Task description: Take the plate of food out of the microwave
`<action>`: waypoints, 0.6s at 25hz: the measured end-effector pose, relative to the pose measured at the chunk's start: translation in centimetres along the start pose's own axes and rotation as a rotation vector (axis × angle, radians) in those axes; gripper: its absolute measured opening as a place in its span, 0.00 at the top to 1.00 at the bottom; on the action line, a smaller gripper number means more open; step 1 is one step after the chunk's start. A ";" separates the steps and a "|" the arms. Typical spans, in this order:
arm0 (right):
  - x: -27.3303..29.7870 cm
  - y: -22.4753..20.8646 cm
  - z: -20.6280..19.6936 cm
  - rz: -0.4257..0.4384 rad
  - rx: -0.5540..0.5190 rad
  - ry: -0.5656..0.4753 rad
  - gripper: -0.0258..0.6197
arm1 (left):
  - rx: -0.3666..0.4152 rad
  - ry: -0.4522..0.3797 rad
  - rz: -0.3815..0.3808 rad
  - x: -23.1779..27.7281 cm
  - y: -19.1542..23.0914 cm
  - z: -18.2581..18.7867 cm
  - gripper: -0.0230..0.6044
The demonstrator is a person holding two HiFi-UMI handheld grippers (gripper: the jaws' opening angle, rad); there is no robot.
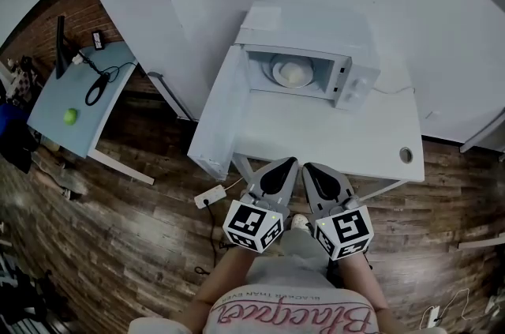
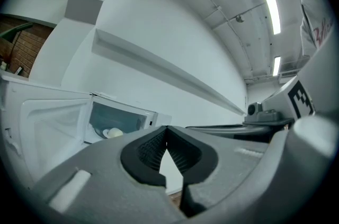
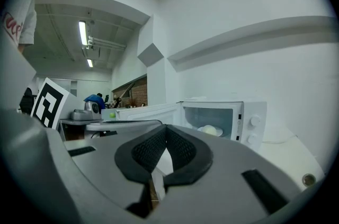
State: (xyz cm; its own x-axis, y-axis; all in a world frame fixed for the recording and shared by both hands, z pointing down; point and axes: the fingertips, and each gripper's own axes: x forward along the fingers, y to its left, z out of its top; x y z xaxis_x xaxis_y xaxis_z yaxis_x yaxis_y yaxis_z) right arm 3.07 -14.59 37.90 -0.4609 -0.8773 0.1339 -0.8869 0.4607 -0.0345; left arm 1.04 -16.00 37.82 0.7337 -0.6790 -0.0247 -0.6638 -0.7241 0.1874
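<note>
One plate [image 1: 292,73] is noted inside one open microwave [image 1: 316,28]; left tongs [image 1: 288,163] and right tongs [image 1: 309,167] are closed, empty.

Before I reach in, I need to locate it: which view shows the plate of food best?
The head view: it looks down on the plate of food inside the open microwave. Both gripper views show it small and side-on.

White is shown on the microwave [image 1: 308,60] and table [image 1: 339,139], cream on the plate of food [image 1: 292,73]. The left gripper [image 1: 288,163] and right gripper [image 1: 309,167] are seen grey, black-padded — markers [image 1: 252,223] patterned black-and-white. At nine o'clock, a green ball [image 1: 70,116] is spotted on a pale-blue side table [image 1: 55,97]; the floor [image 1: 118,245] is streaked brown.
</note>
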 end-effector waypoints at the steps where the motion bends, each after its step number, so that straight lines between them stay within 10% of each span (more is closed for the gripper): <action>1: 0.3 -0.5 0.0 0.000 0.003 0.001 0.94 | 0.000 0.002 0.004 0.6 0.2 0.0 0.96; 15: 3.7 -6.6 1.4 0.067 0.003 -0.007 0.94 | 0.045 0.011 0.091 6.7 2.9 1.0 0.96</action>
State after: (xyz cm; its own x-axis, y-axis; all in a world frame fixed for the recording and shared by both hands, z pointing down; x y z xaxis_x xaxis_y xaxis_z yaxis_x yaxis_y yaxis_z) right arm 7.20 -21.04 37.20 -0.5193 -0.8455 0.1246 -0.8542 0.5179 -0.0462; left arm 3.89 -22.74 37.22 0.6711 -0.7414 0.0013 -0.7337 -0.6639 0.1446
